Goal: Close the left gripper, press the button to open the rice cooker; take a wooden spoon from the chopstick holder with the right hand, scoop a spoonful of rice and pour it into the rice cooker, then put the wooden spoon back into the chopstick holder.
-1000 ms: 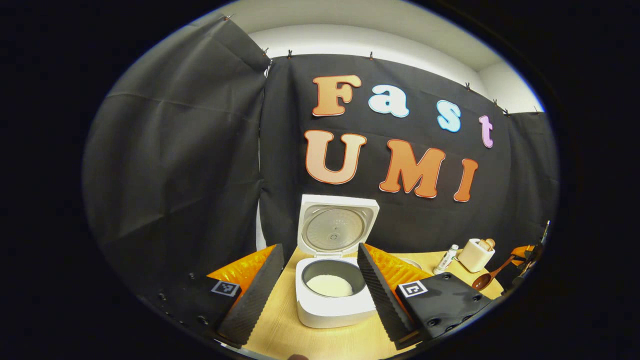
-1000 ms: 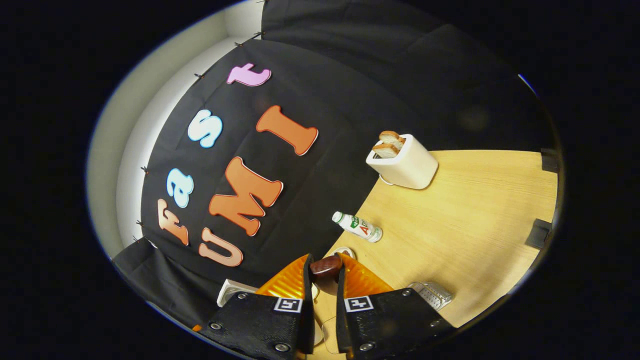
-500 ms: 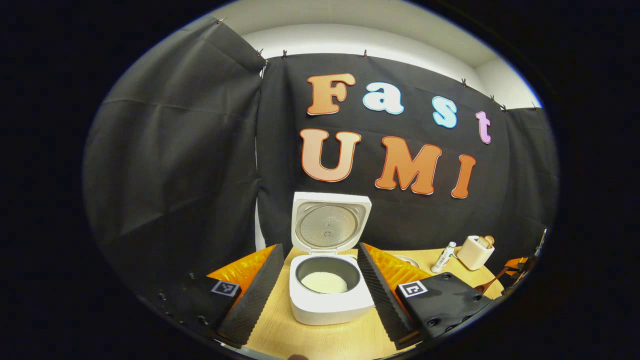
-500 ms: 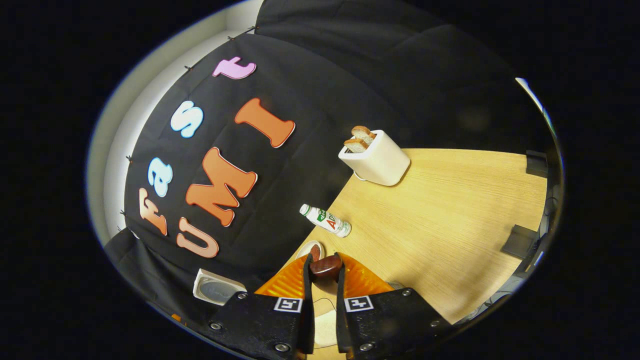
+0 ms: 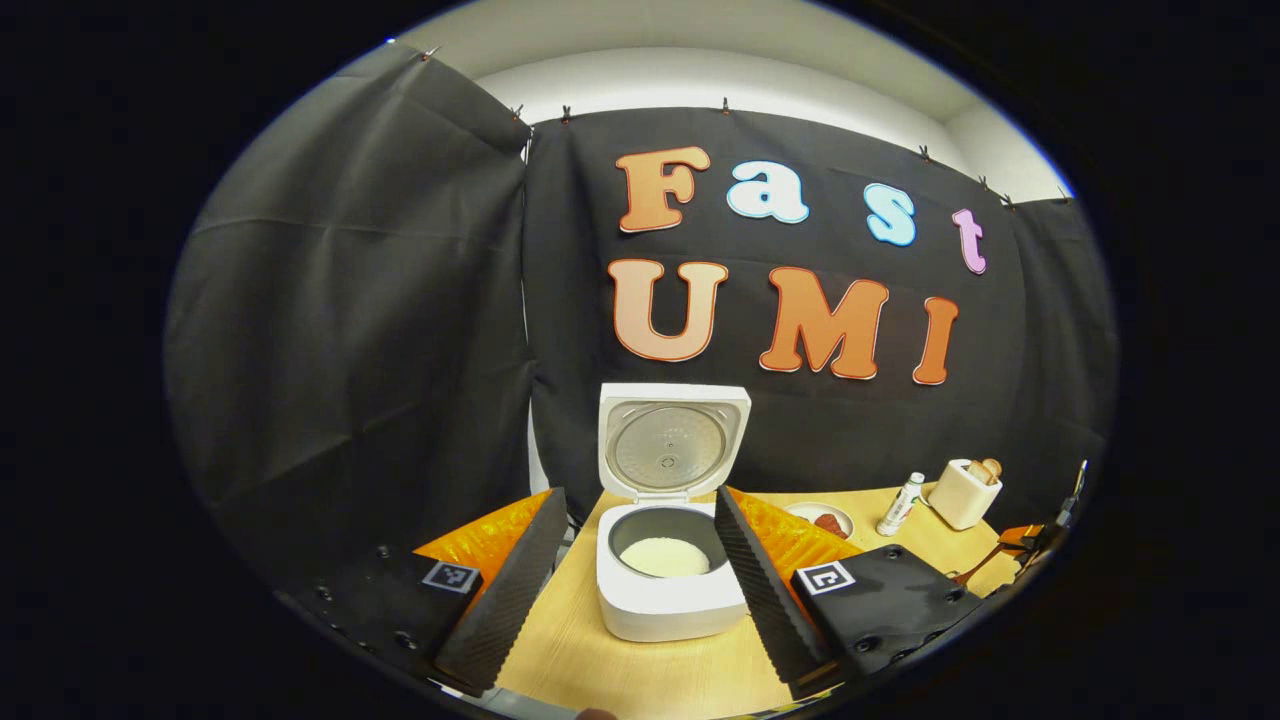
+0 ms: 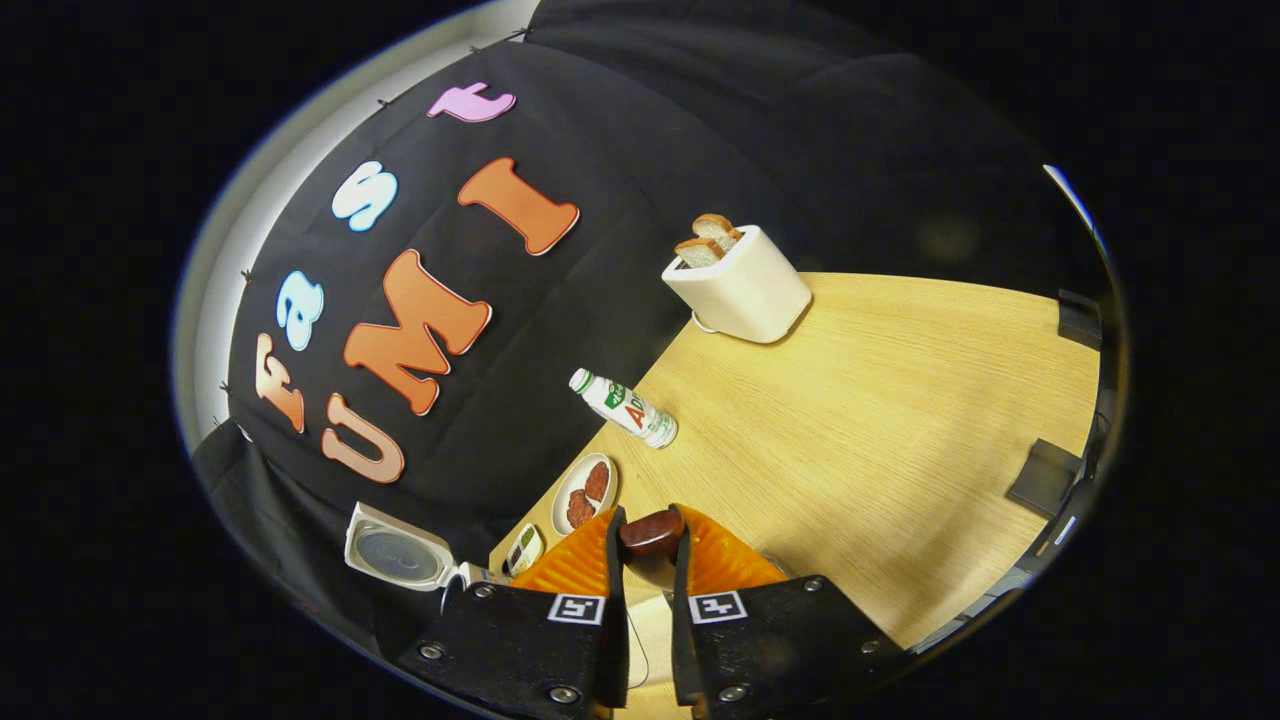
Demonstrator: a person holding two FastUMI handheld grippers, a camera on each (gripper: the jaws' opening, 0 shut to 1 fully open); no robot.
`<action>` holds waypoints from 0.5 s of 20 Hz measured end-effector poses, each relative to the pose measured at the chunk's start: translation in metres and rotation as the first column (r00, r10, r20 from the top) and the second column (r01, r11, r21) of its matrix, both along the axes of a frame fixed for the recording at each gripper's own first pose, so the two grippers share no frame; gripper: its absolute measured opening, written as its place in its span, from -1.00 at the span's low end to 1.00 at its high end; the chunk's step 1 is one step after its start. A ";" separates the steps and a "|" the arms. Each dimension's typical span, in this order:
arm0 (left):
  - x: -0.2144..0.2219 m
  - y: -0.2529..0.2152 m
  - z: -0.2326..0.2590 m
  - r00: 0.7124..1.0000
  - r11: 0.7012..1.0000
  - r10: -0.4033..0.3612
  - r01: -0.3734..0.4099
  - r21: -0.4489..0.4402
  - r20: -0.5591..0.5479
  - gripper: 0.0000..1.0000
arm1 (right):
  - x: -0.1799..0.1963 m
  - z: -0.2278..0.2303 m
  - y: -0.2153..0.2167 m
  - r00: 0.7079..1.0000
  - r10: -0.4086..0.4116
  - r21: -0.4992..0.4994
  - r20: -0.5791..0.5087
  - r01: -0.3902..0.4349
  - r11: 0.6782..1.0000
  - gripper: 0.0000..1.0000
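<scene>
The white rice cooker (image 5: 665,605) stands with its lid (image 5: 672,445) up, and white rice (image 5: 664,556) lies in its dark pot. My left gripper (image 5: 638,495) is open, its fingers wide apart on either side of the cooker and a little short of it. In the right gripper view, my right gripper (image 6: 650,520) is shut on the end of the brown wooden spoon's handle (image 6: 652,532). The spoon's bowl is hidden. The left gripper view has that gripper (image 5: 1025,537) at the far right edge, with a thin piece of the spoon handle (image 5: 985,565).
On the wooden table (image 6: 880,440) stand a cream toaster (image 6: 745,290) holding bread, a small white bottle (image 6: 625,408) and a plate (image 6: 585,493) with red pieces. The cooker's lid (image 6: 395,553) is at the lower left of the right gripper view.
My right gripper has turned and shifted with the spoon, bringing the plate and the cooker lid into its view. In the left gripper view the spoon sank toward the right edge.
</scene>
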State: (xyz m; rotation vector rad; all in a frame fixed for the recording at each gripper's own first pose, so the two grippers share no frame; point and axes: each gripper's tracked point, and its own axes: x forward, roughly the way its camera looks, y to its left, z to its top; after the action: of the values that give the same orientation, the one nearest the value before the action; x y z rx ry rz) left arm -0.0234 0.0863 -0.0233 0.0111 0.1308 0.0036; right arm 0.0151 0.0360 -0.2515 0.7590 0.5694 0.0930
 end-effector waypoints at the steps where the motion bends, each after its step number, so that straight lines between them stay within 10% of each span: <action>1: 0.000 0.000 -0.001 1.000 1.000 0.002 -0.002 -0.001 -0.001 0.98 | -0.001 -0.004 -0.001 1.000 0.007 -0.005 -0.002 -0.007 1.000 -0.67; 10: -0.003 -0.010 -0.002 1.000 1.000 0.011 -0.011 -0.014 -0.004 0.99 | 0.003 -0.016 -0.006 0.999 0.004 0.017 -0.032 -0.004 1.000 -0.56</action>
State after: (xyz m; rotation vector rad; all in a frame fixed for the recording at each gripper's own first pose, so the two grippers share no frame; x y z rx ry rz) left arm -0.0267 0.0766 -0.0254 -0.0039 0.1347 0.0138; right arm 0.0184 0.0300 -0.2676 0.7770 0.6010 0.0895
